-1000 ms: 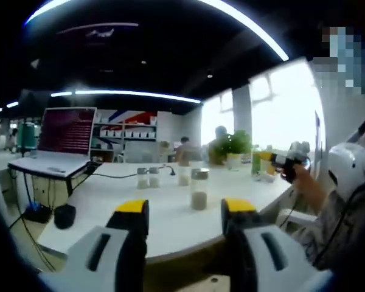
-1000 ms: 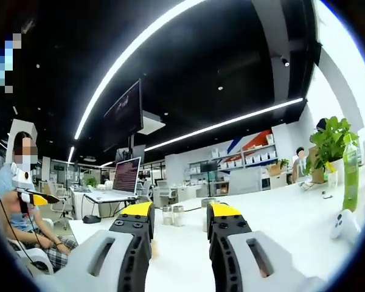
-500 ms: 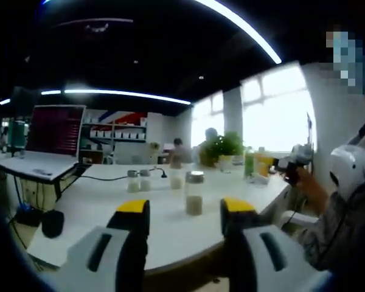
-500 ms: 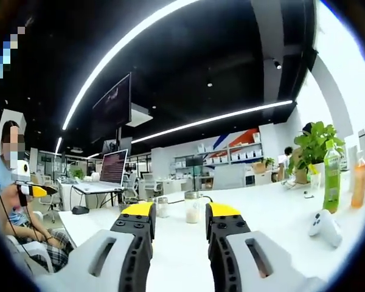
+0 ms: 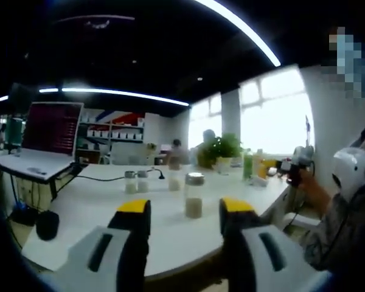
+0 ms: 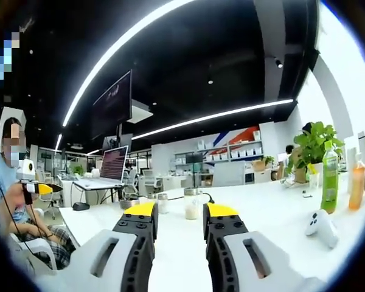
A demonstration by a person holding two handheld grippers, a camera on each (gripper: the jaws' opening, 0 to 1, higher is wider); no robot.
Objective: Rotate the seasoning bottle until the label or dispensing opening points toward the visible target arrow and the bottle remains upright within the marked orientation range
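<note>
While upright, clear seasoning bottle (image 5: 194, 195), pale powder below.

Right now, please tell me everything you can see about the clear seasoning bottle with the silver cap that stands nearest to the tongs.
The clear seasoning bottle with a silver cap looks like glass or plastic. It stands upright on the white table, near the table's front edge, with pale beige seasoning filling roughly its lower third. Nothing touches it: the left tongs are open and short of it. In the right gripper view it shows between the open right tongs, farther off. A label or opening is too blurred to tell.
</note>
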